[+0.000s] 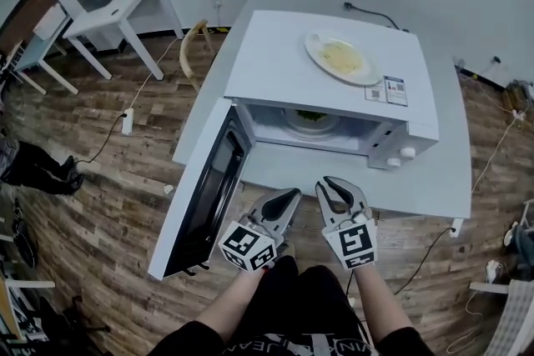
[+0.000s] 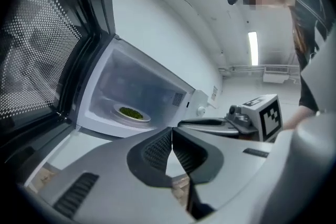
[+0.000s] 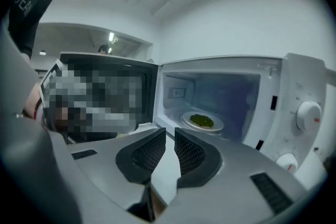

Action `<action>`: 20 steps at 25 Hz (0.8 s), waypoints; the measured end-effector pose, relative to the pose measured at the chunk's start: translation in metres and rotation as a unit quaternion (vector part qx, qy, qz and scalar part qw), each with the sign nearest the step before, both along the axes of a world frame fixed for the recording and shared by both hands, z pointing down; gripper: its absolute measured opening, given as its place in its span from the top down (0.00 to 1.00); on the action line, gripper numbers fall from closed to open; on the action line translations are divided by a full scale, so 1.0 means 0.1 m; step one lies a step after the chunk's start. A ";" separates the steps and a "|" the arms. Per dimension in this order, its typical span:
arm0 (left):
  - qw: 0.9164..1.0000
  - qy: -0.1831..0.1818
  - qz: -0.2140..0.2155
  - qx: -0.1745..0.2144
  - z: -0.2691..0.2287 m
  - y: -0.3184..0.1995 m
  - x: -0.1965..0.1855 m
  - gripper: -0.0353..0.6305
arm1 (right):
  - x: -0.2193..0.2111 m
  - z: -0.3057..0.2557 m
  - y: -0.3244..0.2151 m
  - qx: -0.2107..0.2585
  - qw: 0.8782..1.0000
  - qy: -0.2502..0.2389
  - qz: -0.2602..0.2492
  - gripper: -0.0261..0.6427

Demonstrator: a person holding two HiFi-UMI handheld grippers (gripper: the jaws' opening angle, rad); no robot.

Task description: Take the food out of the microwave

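The left gripper (image 1: pixel 289 196) and right gripper (image 1: pixel 331 183) sit side by side at the near edge of the bench (image 1: pixel 434 179), both aimed at the open microwave (image 1: pixel 334 62) and touching nothing. In the left gripper view (image 2: pixel 172 130) the dark ribbed fingers (image 2: pixel 155 152) are pressed together with nothing between them. The right gripper view (image 3: pixel 170 131) shows its fingers (image 3: pixel 194 155) likewise closed and empty, with only a thin slit between the pads. The food, a small green heap on a plate (image 3: pixel 201 121), lies on the turntable inside the cavity, well beyond both grippers. It shows clearly in both gripper views (image 2: pixel 131 113) but is only a sliver under the top edge of the opening in the head view (image 1: pixel 310 119). Only the head view shows a second plate (image 1: pixel 342 57) with pale food on the microwave's top, and the door (image 1: pixel 204 196) swung out to the left over the wooden floor (image 1: pixel 108 204). The left gripper view alone catches the right gripper's marker cube (image 2: pixel 269 115) to its right. The right gripper view gives the closest look at the control dials (image 3: pixel 307 115) right of the cavity.
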State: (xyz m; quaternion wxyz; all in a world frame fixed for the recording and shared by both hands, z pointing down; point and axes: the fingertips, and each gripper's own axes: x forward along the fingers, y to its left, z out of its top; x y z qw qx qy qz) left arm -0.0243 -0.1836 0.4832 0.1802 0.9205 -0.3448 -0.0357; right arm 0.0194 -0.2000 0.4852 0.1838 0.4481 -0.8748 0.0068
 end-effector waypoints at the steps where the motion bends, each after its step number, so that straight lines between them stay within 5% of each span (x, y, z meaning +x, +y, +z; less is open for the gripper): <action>1: 1.000 -0.005 -0.005 0.001 0.02 -0.05 -0.01 0.93 | -0.01 0.02 -0.10 0.007 0.999 0.031 -0.001 0.91; 5: 0.999 -0.016 -0.040 -0.010 0.10 -0.27 -0.05 0.93 | -0.08 0.05 -0.42 0.037 0.992 0.118 -0.012 0.91; 14: 0.997 -0.025 -0.068 -0.019 0.18 -0.64 -0.06 0.93 | -0.12 0.18 -0.98 0.029 0.981 0.190 -0.017 0.90; 20: 0.996 0.005 -0.083 -0.033 0.21 -0.72 -0.13 0.93 | -0.14 0.30 -1.18 0.016 0.976 0.219 -0.011 0.90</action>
